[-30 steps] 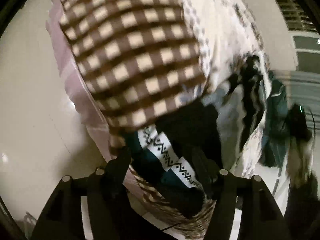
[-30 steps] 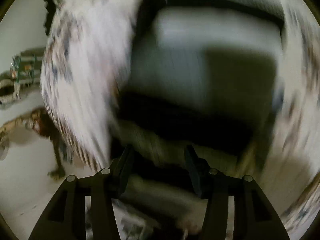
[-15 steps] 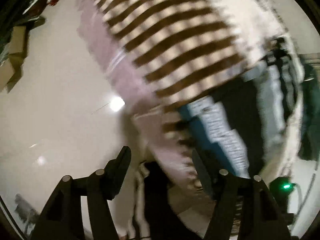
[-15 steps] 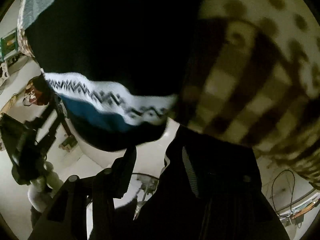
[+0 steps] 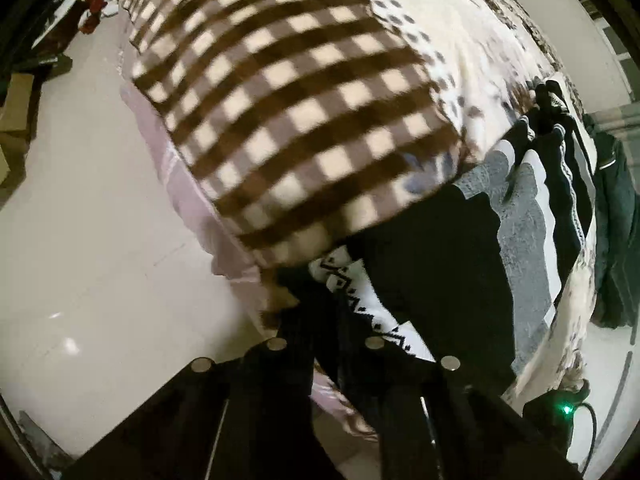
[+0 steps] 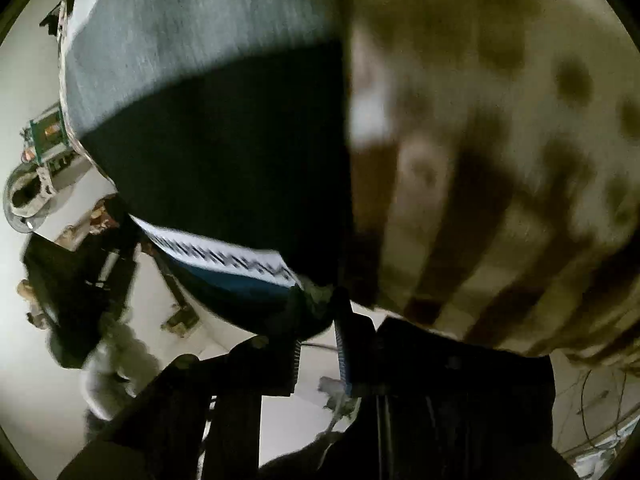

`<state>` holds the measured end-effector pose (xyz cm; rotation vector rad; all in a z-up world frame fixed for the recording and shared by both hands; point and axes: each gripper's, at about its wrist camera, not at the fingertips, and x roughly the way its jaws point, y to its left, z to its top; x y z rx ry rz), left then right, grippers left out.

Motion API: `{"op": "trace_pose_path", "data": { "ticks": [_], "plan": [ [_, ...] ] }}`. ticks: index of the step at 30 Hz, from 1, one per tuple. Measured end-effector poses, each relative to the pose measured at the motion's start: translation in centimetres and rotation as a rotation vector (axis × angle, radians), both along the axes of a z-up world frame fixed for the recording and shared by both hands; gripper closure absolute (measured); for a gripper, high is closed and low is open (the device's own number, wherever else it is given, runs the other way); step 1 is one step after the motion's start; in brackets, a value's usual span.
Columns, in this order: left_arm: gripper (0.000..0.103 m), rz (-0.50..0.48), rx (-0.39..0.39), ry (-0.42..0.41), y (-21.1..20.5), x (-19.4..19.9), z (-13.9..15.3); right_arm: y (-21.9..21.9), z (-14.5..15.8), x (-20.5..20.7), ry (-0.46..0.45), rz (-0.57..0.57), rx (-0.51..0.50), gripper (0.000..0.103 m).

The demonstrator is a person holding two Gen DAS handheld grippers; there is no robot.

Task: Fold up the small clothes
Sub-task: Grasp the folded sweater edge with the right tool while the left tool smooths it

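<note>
A small knit sweater, black and grey with a white zigzag band and a teal hem, lies on the bed beside a brown-and-cream checked blanket. My left gripper is shut on the sweater's hem at the bed edge. In the right wrist view the same sweater fills the upper left. My right gripper is shut on its teal hem corner, next to the checked blanket.
The bed has a cream floral cover and a pink sheet edge. Pale floor lies left of the bed. Dark clothes hang at the right. Clutter and a dark chair stand on the floor.
Both grippers have closed on the sweater's hem; they were open a second ago. The left view swung away along the floor and came back to the bed edge.
</note>
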<state>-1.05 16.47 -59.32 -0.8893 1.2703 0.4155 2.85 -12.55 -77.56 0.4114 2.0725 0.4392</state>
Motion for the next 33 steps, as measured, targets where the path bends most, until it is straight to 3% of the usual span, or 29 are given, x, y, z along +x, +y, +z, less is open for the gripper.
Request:
{"op": "trace_pose_path", "data": {
  "ticks": [4,5,6,7,8,9,10,16,19,25,28,29,31,32,33],
  "plan": [
    [0.093,-0.068,0.000,0.039,0.0,0.2,3.1,-0.8,2.1,0.7,-0.028,-0.002,0.022,0.088],
    [0.087,-0.088,0.009,0.040,-0.2,0.4,3.9,-1.3,3.1,1.5,-0.038,-0.019,0.037,0.088],
    [0.074,-0.113,0.028,0.028,-0.5,1.0,5.4,-2.3,4.3,2.6,-0.054,-0.044,0.050,0.087],
    [0.065,-0.144,0.043,-0.006,-0.7,2.0,7.2,-3.3,5.6,3.8,-0.082,-0.074,0.060,0.078],
    [0.049,-0.161,0.048,-0.039,-0.8,2.7,8.4,-3.8,6.8,5.3,-0.110,-0.100,0.061,0.070],
    [0.040,-0.178,0.057,-0.084,-0.9,4.2,9.9,-5.0,8.1,6.9,-0.153,-0.137,0.061,0.057],
    [0.040,-0.191,0.059,-0.125,-0.9,5.8,11.0,-6.0,9.3,8.5,-0.190,-0.173,0.061,0.051],
    [0.040,-0.268,-0.011,-0.309,-1.2,21.1,12.5,-11.3,12.8,20.7,-0.339,-0.348,0.046,0.047],
    [0.040,-0.348,-0.036,-0.352,-1.9,31.2,11.3,-13.7,13.2,30.4,-0.395,-0.397,0.011,0.043],
    [0.040,-0.504,-0.073,-0.331,-3.4,46.1,7.2,-16.3,12.1,43.7,-0.468,-0.513,0.009,0.043],
    [0.040,-0.569,-0.087,-0.294,-4.2,50.2,4.9,-16.3,11.2,48.9,-0.480,-0.592,0.033,0.043],
    [0.043,-0.585,-0.092,-0.287,-4.5,50.9,4.2,-16.6,10.4,50.5,-0.474,-0.606,0.043,0.043],
    [0.086,-0.624,-0.096,-0.306,-5.0,51.3,3.5,-17.0,8.7,53.2,-0.427,-0.624,0.042,0.043],
    [0.095,-0.643,-0.090,-0.308,-5.1,51.1,3.6,-15.8,7.7,53.4,-0.417,-0.630,0.049,0.043],
    [0.095,-0.640,-0.102,-0.337,-4.8,50.7,3.9,-15.5,7.2,54.1,-0.413,-0.629,0.070,0.045]
  ]
}}
